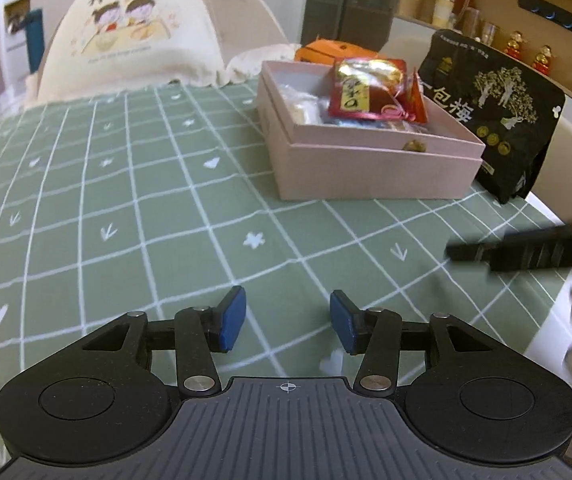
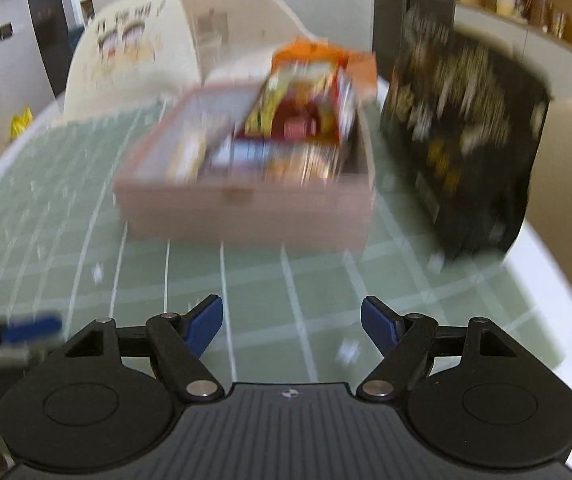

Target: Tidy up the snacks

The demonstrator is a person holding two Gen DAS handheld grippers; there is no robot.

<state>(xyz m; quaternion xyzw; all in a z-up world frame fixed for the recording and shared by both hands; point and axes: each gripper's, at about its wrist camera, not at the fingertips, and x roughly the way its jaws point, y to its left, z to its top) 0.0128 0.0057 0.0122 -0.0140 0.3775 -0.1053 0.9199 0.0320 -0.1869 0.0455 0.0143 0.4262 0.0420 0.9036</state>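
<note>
A pink box point(image 1: 366, 168) sits on the green checked tablecloth point(image 1: 126, 200) and holds several snack packets, a red and gold one point(image 1: 366, 88) on top. A tall black snack bag point(image 1: 498, 116) stands just right of the box. My left gripper point(image 1: 286, 320) is open and empty, low over the cloth in front of the box. In the blurred right wrist view my right gripper point(image 2: 292, 330) is open and empty, facing the pink box point(image 2: 246, 216) and the black bag point(image 2: 466, 140).
An orange packet point(image 1: 326, 50) lies behind the box. A chair with a cartoon-print cover point(image 1: 138, 36) stands at the far side. The table edge point(image 1: 558, 216) runs close on the right. Part of the right gripper point(image 1: 526, 252) shows at the right edge.
</note>
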